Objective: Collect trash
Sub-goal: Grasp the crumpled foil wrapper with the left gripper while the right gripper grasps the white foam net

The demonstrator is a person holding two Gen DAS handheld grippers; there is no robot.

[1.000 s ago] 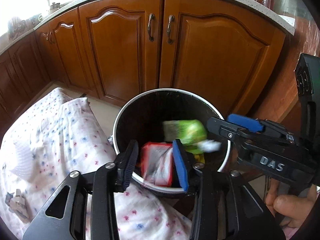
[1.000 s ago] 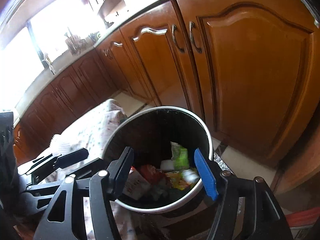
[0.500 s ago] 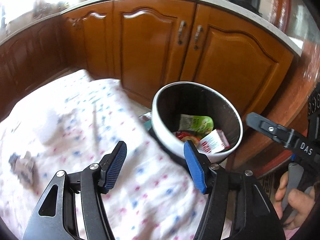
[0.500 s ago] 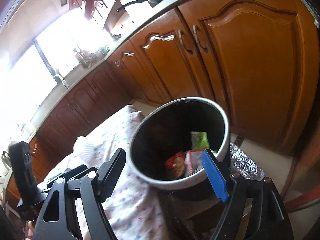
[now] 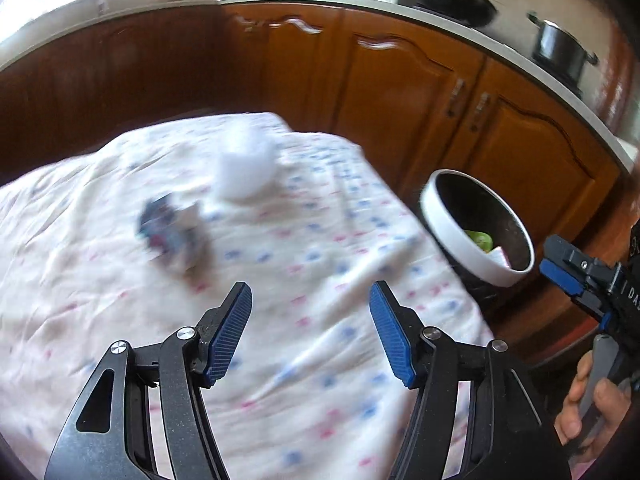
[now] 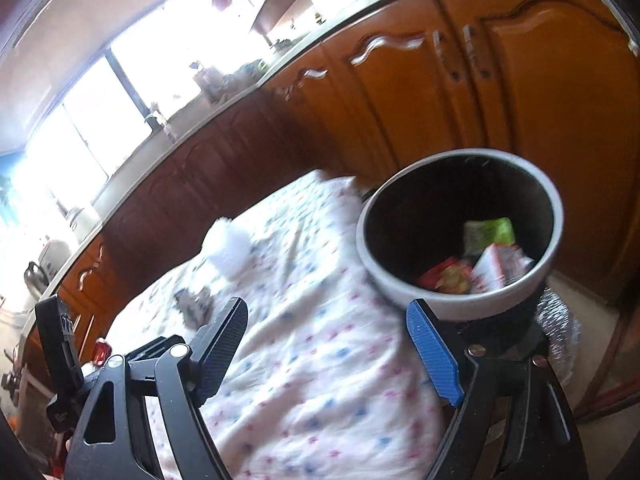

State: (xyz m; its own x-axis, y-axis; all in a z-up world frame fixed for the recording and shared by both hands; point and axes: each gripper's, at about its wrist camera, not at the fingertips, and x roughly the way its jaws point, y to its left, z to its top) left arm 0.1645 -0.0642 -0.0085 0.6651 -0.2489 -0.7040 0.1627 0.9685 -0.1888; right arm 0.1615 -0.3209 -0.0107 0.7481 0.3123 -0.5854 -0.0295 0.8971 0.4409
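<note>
White cotton sprinkled with small pink and blue flowers, the tablecloth (image 5: 320, 240) fills the left and middle of both views. On it, far from the left gripper (image 5: 310, 330) and a little to the left of its open line, lies a crumpled dark wrapper (image 5: 168, 232); motion blur hides its print and its long axis, so I cannot tell how it is oriented. Just beyond that, further and slightly right, stands a white blurred lump (image 5: 244, 176), perhaps a paper cup or tissue wad. The left gripper hangs over the cloth with its blue pads spread wide and nothing between them.

At the right edge of the table stands the bin (image 6: 400, 280), white-rimmed and dark inside, already holding green, red and white packets. The right gripper (image 6: 326, 350) sits near its rim, also spread wide and empty.

By my reading the wrapper is the next pick. It lies well left of the bin and is nearer the left gripper, which would need to travel forward and slightly left.
</note>
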